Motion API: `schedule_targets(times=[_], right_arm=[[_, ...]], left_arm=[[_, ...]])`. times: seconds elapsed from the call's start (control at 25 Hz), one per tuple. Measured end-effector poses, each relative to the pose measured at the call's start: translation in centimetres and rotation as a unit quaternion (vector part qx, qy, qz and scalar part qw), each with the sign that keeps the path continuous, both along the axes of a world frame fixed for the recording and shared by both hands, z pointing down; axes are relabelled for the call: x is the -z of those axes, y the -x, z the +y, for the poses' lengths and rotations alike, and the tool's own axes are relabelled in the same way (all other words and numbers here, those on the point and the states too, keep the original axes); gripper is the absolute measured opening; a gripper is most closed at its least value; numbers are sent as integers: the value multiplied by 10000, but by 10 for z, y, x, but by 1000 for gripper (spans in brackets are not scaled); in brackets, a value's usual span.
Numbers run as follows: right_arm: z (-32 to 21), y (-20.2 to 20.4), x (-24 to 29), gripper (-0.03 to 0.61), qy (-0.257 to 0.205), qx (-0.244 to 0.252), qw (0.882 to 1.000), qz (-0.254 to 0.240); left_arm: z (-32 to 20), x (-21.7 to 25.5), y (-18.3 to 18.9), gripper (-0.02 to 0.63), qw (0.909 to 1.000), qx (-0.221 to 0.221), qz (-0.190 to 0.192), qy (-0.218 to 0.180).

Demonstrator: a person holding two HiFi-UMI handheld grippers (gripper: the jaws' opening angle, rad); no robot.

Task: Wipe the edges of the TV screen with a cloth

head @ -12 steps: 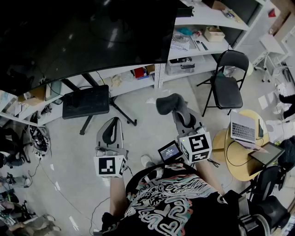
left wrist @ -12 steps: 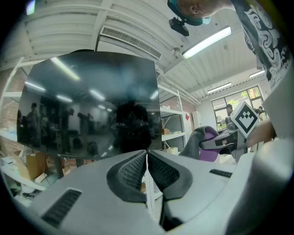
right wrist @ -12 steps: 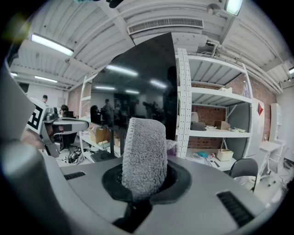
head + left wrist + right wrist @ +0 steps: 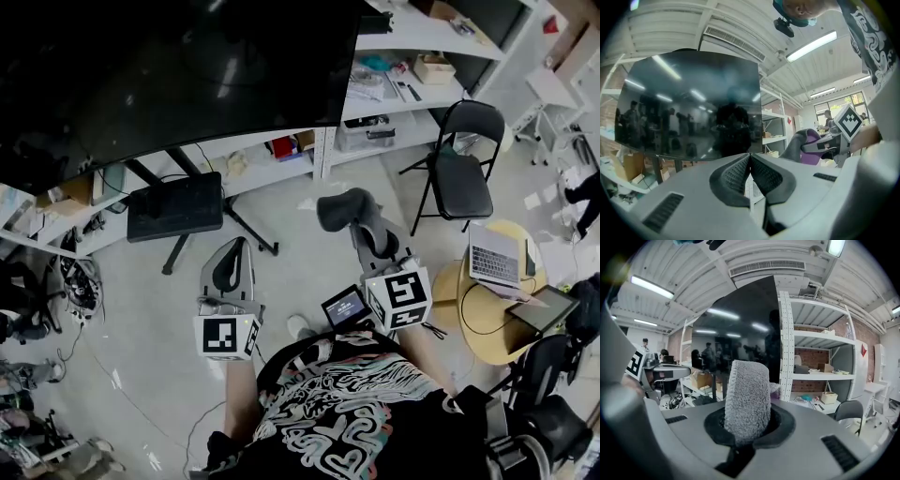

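Note:
The big black TV screen (image 4: 178, 66) fills the top left of the head view and stands ahead in the left gripper view (image 4: 689, 112) and the right gripper view (image 4: 740, 338). My right gripper (image 4: 349, 214) is shut on a folded grey cloth (image 4: 746, 397), which sticks up between its jaws; the cloth (image 4: 339, 208) hangs short of the screen's lower right corner. My left gripper (image 4: 227, 262) is shut with nothing in it, its ribbed pads (image 4: 736, 176) touching, below the screen's bottom edge.
White shelving (image 4: 403, 56) with boxes and clutter stands right of the TV. A black folding chair (image 4: 461, 173) and a round table with a laptop (image 4: 494, 258) are to the right. A dark case (image 4: 175, 206) lies by the TV stand's legs.
My left gripper has shifted slightly right and forward. The right gripper and the cloth have barely moved.

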State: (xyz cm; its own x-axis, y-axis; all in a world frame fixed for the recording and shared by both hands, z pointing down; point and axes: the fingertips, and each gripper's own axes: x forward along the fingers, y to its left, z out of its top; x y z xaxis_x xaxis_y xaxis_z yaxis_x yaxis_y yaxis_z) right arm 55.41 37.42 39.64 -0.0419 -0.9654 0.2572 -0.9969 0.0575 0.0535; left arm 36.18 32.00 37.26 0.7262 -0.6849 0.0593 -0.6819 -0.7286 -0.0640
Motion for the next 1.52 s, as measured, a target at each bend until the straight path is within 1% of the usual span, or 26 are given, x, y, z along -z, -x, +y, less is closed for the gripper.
schedule_targets(times=[0.08,0.2,0.24,0.36,0.48,0.56,0.64,0.72,0.96,1.2,1.52], right_arm=[[1,0,0,60,-48,-67,9998,-159],[-2,-1,0,61,-122,-257,9972,-687],[-4,-1,-3,61,-64,-306,9971,-691],[-11,4,-10,61,78,-431,9980,-460],[-16,11,-15,61,76,-564,9966,-596],[-18,15,-16,61,102,-673,9956,-650],[-22,20,-18,61,171,-742,9949,-662],[-27,20,-22,61,269,-803,9944,-638],[-51,12,-29,61,386,-845,9935,-656],[-88,-16,-37,61,478,-896,9923,-703],[-139,-50,-41,61,542,-720,9928,-786]], left_arm=[[2,-2,0,18,10000,-37,-9,32],[0,-3,6,18,9999,-81,-81,66],[-1,-2,10,18,9999,-93,-102,65],[-5,-4,23,18,9999,-129,-108,39],[-11,-6,39,18,9999,-98,-125,29],[-16,-3,47,18,9999,-105,-51,47],[-22,0,52,18,9999,-134,29,11],[-30,1,52,18,9999,-160,10,-10],[-61,-9,34,18,9997,-224,-49,45],[-99,-12,7,18,9996,-215,-184,16],[-145,-17,-35,18,9992,-205,-308,129]])
